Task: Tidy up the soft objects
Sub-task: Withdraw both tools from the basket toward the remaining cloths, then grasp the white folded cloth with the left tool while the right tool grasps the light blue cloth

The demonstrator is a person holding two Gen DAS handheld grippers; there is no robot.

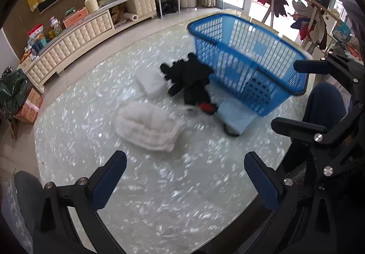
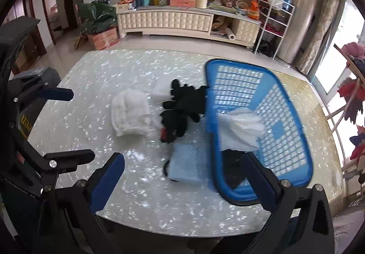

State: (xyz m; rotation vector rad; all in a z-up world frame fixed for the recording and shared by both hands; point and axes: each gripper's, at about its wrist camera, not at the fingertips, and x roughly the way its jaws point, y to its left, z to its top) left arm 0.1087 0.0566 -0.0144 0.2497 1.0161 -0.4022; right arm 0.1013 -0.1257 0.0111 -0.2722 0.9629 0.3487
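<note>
Both our claws, left (image 1: pixel 184 176) and right (image 2: pixel 184 176), gape empty; basket (image 2: pixel 262 130) sits near the table (image 2: pixel 159 208) edge, a careless nudge could tip it off.

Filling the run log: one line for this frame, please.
left gripper open, empty | right gripper open, empty | white item in blue basket | white padded cloth, black plush on table

No lettering reads clearly — only blurred yellow marks on the left hand-held gripper (image 2: pixel 68 126).
</note>
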